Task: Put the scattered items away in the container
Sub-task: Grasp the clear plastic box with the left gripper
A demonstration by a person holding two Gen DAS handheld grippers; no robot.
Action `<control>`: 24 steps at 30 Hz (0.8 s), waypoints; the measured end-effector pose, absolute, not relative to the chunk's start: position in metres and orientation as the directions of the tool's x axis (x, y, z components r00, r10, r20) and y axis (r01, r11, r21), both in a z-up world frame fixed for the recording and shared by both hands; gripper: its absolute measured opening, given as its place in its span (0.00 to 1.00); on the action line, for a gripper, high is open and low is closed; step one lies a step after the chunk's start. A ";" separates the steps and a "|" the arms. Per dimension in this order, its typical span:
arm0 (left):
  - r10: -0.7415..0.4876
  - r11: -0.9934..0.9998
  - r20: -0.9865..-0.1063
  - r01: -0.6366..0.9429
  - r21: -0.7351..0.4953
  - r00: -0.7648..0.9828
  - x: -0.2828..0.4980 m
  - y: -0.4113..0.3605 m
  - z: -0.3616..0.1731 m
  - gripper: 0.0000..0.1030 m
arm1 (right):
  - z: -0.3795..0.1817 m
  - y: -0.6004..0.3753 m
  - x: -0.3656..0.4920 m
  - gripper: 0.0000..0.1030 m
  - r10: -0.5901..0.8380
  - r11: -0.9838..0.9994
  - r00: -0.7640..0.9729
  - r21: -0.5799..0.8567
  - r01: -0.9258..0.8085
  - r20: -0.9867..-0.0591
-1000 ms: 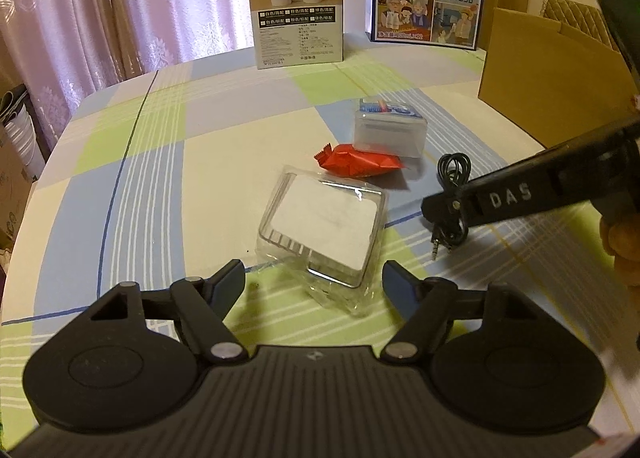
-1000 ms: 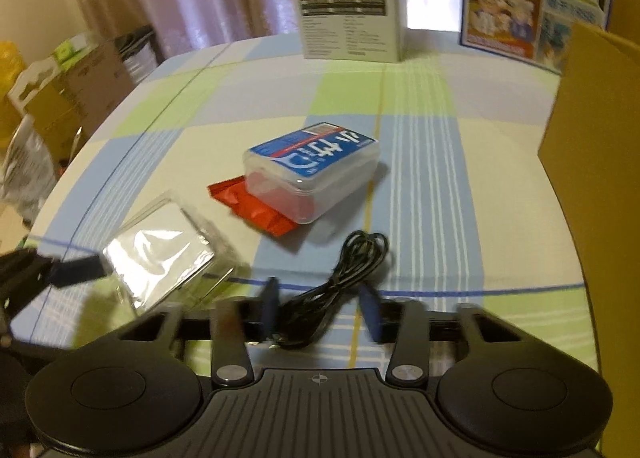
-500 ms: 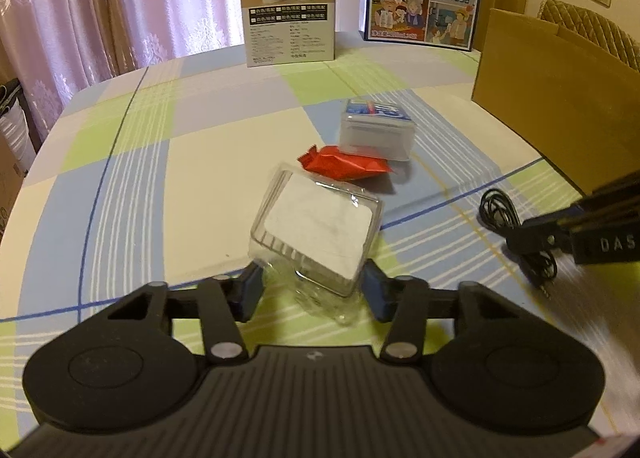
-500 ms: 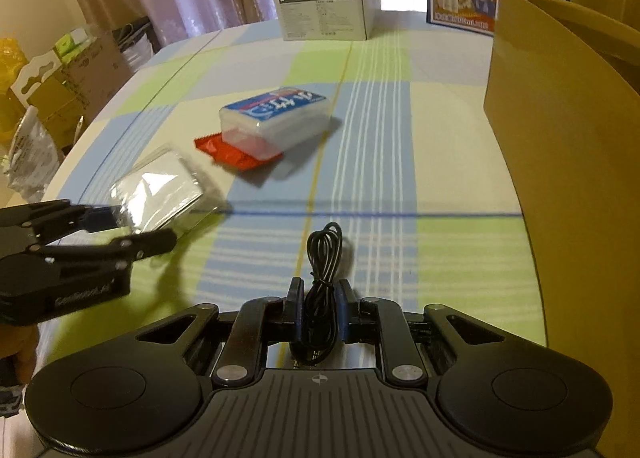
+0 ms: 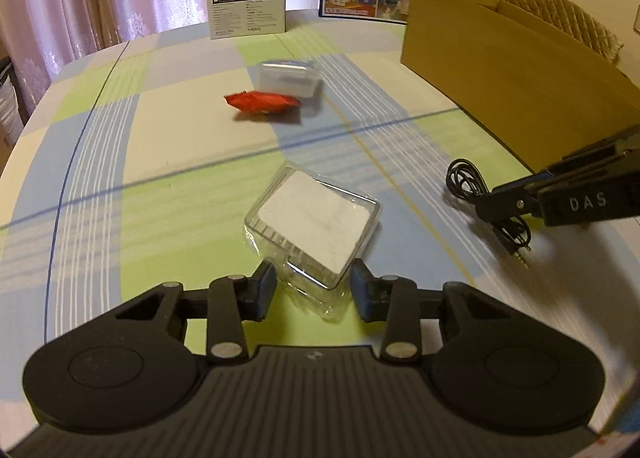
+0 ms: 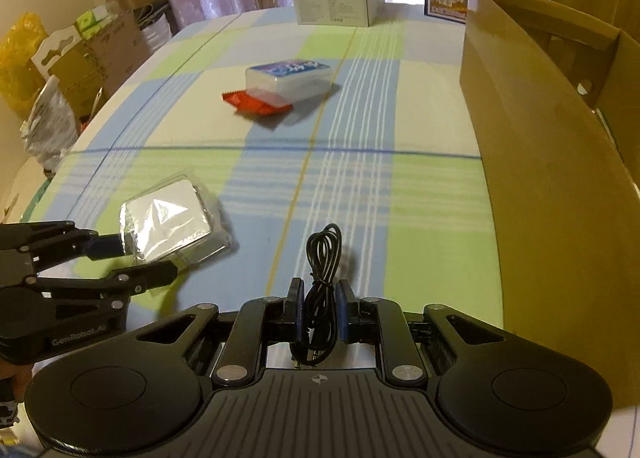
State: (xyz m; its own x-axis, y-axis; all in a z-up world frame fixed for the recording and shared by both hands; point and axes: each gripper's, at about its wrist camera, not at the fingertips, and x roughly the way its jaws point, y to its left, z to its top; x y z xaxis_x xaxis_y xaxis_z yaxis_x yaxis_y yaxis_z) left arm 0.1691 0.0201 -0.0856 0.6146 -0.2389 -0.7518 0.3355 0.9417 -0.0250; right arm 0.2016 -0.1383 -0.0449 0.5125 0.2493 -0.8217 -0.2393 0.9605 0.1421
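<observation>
**Both grippers loaded, nothing boxed yet**

At your left, the left gripper (image 5: 313,287) is closed on the near end of a clear plastic clamshell pack (image 5: 314,223), which looks lifted off the checked tablecloth (image 5: 100,162). Farther off, mid-table, a red snack packet (image 5: 262,103) lies touching a clear lidded box (image 6: 288,81); both remain to be collected. Your right gripper (image 6: 318,312) is clamped on a coiled black audio cable (image 6: 322,258). At far right stands the open cardboard box (image 6: 532,130); its inside is mostly hidden.

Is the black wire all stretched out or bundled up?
Bundled up: the black wire hangs in looped coils, pinched in the right gripper.
</observation>
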 end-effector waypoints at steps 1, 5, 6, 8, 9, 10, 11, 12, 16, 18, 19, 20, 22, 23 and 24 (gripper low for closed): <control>-0.237 0.943 -0.751 0.333 -0.025 0.617 0.165 0.020 -0.086 0.35 | -0.045 -0.138 0.199 0.13 0.246 0.961 0.512 0.138 -0.241 -0.823; -0.219 0.942 -0.750 0.335 0.004 0.624 0.161 0.018 -0.089 0.49 | -0.045 -0.136 0.193 0.13 0.238 0.961 0.527 0.119 -0.250 -0.816; -0.213 0.939 -0.751 0.343 0.018 0.625 0.161 0.017 -0.090 0.49 | -0.045 -0.135 0.192 0.13 0.234 0.961 0.533 0.110 -0.254 -0.813; -0.216 0.935 -0.747 0.355 0.028 0.628 0.164 0.018 -0.092 0.49 | -0.046 -0.134 0.193 0.14 0.233 0.960 0.534 0.105 -0.259 -0.813; -0.220 0.933 -0.745 0.358 0.027 0.630 0.165 0.018 -0.093 0.49 | -0.047 -0.134 0.194 0.15 0.233 0.960 0.532 0.106 -0.258 -0.814; -0.225 0.933 -0.742 0.360 0.024 0.632 0.166 0.018 -0.093 0.49 | -0.049 -0.134 0.194 0.17 0.231 0.961 0.529 0.105 -0.257 -0.816; -0.230 0.932 -0.740 0.363 0.021 0.633 0.167 0.018 -0.094 0.49 | -0.049 -0.134 0.195 0.19 0.229 0.961 0.528 0.103 -0.257 -0.818; -0.232 0.931 -0.737 0.364 0.020 0.635 0.168 0.018 -0.094 0.49 | -0.050 -0.134 0.194 0.24 0.227 0.961 0.529 0.101 -0.257 -0.817; -0.235 0.930 -0.731 0.368 0.024 0.641 0.169 0.014 -0.097 0.48 | -0.050 -0.135 0.193 0.42 0.233 0.961 0.529 0.108 -0.255 -0.816; -0.238 0.929 -0.733 0.369 0.018 0.637 0.169 0.012 -0.096 0.40 | -0.051 -0.135 0.194 0.44 0.235 0.961 0.528 0.115 -0.250 -0.816; -0.241 0.929 -0.736 0.370 0.014 0.633 0.169 0.010 -0.096 0.37 | -0.051 -0.135 0.194 0.44 0.236 0.961 0.527 0.116 -0.250 -0.816; -0.236 0.930 -0.740 0.368 0.017 0.630 0.168 0.008 -0.095 0.36 | -0.051 -0.135 0.195 0.44 0.236 0.961 0.527 0.117 -0.249 -0.817; -0.227 0.932 -0.749 0.361 0.017 0.622 0.166 0.003 -0.093 0.35 | -0.051 -0.134 0.195 0.44 0.236 0.960 0.526 0.114 -0.254 -0.817; -0.229 0.932 -0.751 0.362 0.014 0.620 0.164 0.001 -0.092 0.35 | -0.051 -0.134 0.195 0.44 0.236 0.959 0.525 0.111 -0.259 -0.818; -0.231 0.931 -0.751 0.366 0.015 0.619 0.162 -0.001 -0.091 0.35 | -0.051 -0.133 0.195 0.44 0.235 0.959 0.525 0.105 -0.265 -0.818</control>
State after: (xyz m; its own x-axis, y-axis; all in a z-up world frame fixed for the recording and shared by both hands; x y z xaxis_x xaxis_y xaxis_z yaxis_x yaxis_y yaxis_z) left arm 0.1618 -0.0014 -0.0909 0.6188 -0.2312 -0.7508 0.3657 0.9306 0.0149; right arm 0.1946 -0.1333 -0.0514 0.5251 0.2349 -0.8180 -0.2649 0.9585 0.1052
